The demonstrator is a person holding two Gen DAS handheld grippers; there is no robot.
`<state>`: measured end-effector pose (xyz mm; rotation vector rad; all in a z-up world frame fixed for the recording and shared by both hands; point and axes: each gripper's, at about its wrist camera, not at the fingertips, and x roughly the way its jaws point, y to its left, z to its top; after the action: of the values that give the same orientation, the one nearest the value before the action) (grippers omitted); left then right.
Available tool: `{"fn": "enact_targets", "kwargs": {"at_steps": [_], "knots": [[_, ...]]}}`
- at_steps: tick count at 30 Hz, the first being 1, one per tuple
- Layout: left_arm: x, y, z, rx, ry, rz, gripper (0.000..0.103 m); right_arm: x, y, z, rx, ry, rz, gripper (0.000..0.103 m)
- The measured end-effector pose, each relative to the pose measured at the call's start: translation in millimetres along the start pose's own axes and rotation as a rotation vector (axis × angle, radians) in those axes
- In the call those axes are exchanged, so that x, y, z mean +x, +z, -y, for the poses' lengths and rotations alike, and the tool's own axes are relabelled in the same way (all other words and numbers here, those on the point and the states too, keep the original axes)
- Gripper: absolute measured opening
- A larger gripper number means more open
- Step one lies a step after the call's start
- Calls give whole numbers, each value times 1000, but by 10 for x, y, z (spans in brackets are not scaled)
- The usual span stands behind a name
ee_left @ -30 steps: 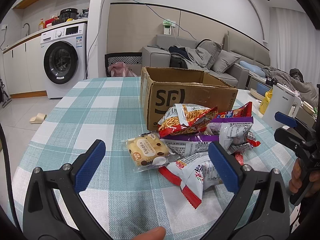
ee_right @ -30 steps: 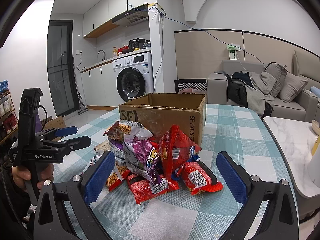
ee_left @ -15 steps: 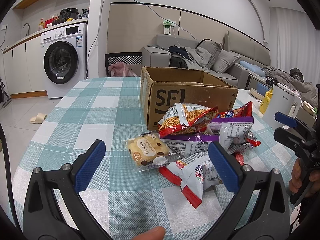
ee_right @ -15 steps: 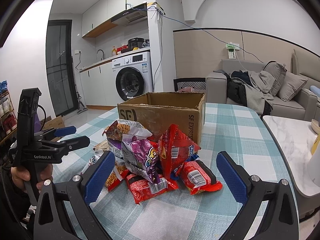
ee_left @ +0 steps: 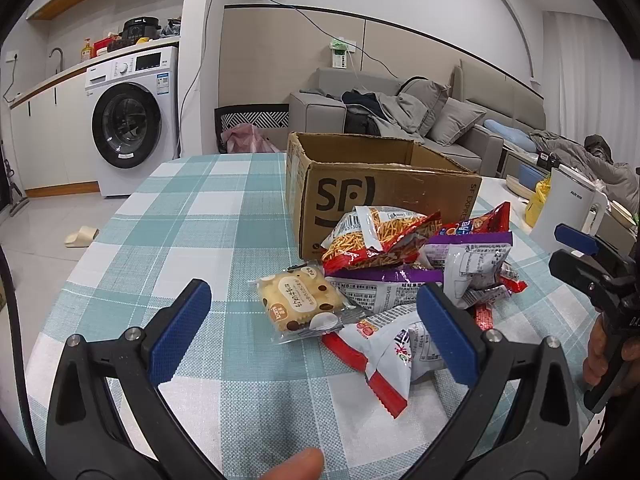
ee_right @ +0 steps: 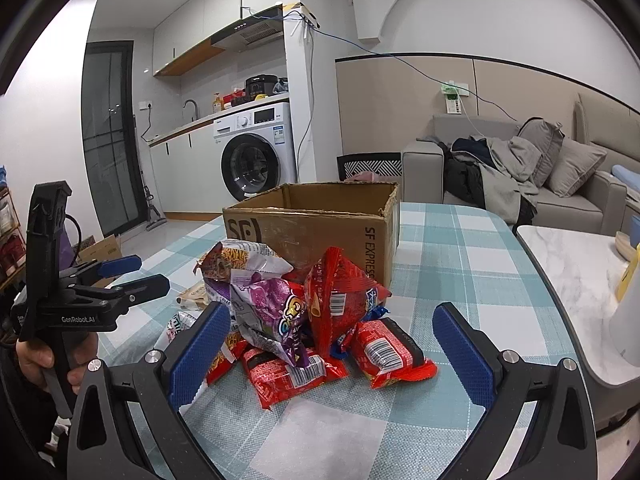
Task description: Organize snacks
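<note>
Honestly, nothing is sorted yet as far as I can see: the whole heap of snack packets lies loose on the checked worktop, pressed up against the near wall of the cardboard box, which stands open-topped toward the far edge. I cannot see the box floor from either wrist view, so whether anything is already inside I cannot tell. My left tool hangs with its blue pads spread wide and nothing between them, low over the near edge of the worktop; the cookie packet lies just beyond its gap, at the left fringe of the heap and touching the purple-edged bag beside it. My right tool is likewise spread wide and empty, facing the heap from the other side, with the purple puff bag and the upright red bag nearest its gap and a flat red packet on the worktop just ahead. By my judgement the job is at its very start: every packet in view has yet to go into the box. Compared with a second ago almost nothing differs; both tools sit in the same place at the same width, the heap is undisturbed, and the right view has only drifted a hair.
</note>
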<state>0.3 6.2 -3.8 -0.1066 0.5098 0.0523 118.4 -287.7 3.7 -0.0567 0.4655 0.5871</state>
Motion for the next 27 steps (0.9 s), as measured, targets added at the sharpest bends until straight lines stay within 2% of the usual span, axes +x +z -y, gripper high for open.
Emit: {"fn": "enact_targets", "kwargs": {"at_steps": [9, 12, 16, 24, 27], "knots": [[-30, 8, 55, -3, -10, 7, 102, 54, 14, 27, 16, -15, -21, 103], [-27, 13, 73, -5, -17, -3, 102, 104, 34, -16, -32, -75, -40, 103], [-30, 24, 99, -3, -32, -16, 102, 147, 89, 13, -33, -78, -80, 103], [77, -19, 271, 38, -58, -106, 102, 278, 63, 32, -63, -74, -195, 103], [145, -44, 327, 59, -64, -141, 102, 339, 34, 72, -40, -44, -246, 103]]}}
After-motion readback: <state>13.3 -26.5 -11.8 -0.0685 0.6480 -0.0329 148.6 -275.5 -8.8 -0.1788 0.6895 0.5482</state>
